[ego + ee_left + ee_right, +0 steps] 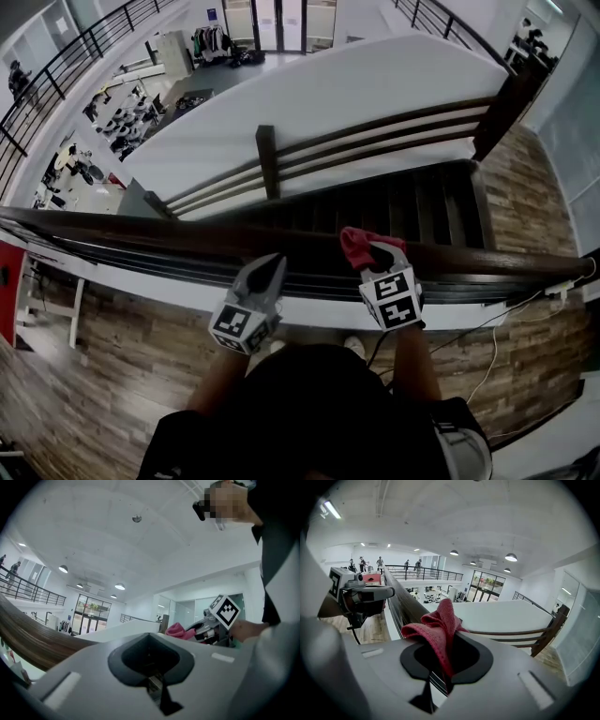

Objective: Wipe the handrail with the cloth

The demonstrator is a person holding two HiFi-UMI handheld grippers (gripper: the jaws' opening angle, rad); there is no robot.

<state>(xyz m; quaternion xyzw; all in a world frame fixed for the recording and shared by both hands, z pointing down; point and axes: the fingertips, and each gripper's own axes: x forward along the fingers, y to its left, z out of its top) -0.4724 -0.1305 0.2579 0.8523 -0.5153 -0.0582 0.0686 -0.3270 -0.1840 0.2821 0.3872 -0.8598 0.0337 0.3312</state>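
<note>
Red cloth [440, 620], judged soft, light and limp, sits pinched at a bunched fold in the right gripper [372, 257], directly over the wooden handrail [141, 236]; left gripper [271, 268] closed, empty.

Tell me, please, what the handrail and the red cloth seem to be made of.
Handrail: probably wood, dark brown, smooth and slightly glossy; lengthwise grain streaks show in the left gripper view, though a wood-look coating is possible.
Cloth: soft red-pink textile, perhaps microfibre or a knit; fine ribbed texture, limp folds, matte.
</note>
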